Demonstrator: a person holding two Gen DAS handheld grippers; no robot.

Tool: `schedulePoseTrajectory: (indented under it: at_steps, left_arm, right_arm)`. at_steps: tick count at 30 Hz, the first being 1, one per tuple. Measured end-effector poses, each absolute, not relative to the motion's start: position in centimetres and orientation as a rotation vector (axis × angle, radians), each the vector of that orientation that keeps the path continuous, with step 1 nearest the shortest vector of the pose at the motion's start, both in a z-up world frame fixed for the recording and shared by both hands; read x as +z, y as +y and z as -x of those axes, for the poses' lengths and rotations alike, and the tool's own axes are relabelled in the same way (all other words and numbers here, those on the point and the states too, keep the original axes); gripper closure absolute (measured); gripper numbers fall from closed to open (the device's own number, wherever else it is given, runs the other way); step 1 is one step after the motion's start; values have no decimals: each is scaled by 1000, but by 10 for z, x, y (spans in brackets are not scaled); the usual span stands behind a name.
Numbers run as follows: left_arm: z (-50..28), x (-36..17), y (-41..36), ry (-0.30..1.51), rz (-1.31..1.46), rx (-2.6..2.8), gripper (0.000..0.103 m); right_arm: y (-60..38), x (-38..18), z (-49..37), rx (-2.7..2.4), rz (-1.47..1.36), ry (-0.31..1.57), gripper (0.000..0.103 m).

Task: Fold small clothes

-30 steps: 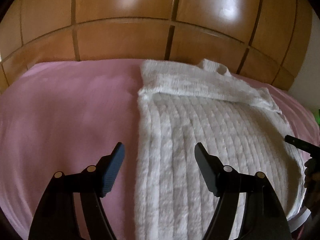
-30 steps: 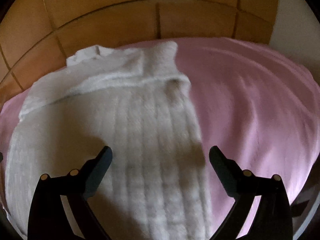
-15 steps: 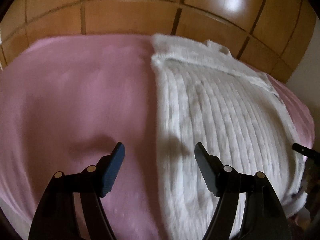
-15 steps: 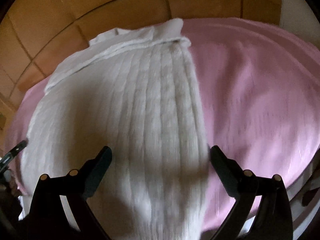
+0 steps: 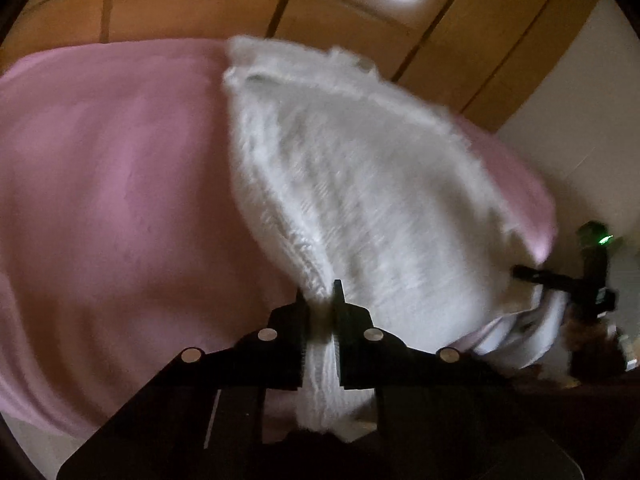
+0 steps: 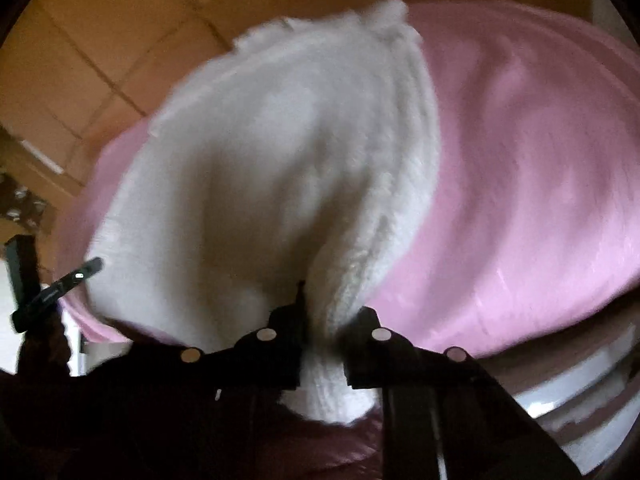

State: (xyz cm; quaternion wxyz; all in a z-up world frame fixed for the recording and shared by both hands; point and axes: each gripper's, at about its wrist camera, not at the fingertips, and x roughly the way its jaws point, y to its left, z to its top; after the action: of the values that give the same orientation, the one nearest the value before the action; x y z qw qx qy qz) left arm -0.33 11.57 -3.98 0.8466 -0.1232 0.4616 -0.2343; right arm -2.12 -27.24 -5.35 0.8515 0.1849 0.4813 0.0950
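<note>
White fuzzy ribbed sweater (image 5: 360, 184) lies on pink bedspread (image 5: 112, 184), wooden headboard (image 5: 192, 4) at 12 o'clock. Left gripper (image 5: 320, 300) clenched on sweater's near hem corner, fabric bunched between jaws. Right gripper (image 6: 320, 300) likewise pinching the opposite hem corner; pink spread runs off toward 3 o'clock.

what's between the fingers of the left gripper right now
A bunched edge of the white sweater is pinched in the left gripper; the left wrist view shows it.
</note>
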Motion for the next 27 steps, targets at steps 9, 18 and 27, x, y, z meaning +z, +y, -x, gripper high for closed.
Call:
schedulePoseTrajectory:
  at_steps: [9, 18, 27]
  left_arm:
    - [-85, -12, 136, 890, 501, -495, 95]
    - [-174, -16, 152, 862, 562, -230, 40]
    - [-121, -56, 157, 907, 523, -390, 21]
  right_arm:
    - [-298, -7, -62, 203, -527, 812, 90]
    - [-344, -17, -132, 29, -624, 786, 22]
    - [-347, -46, -86, 33, -478, 861, 15]
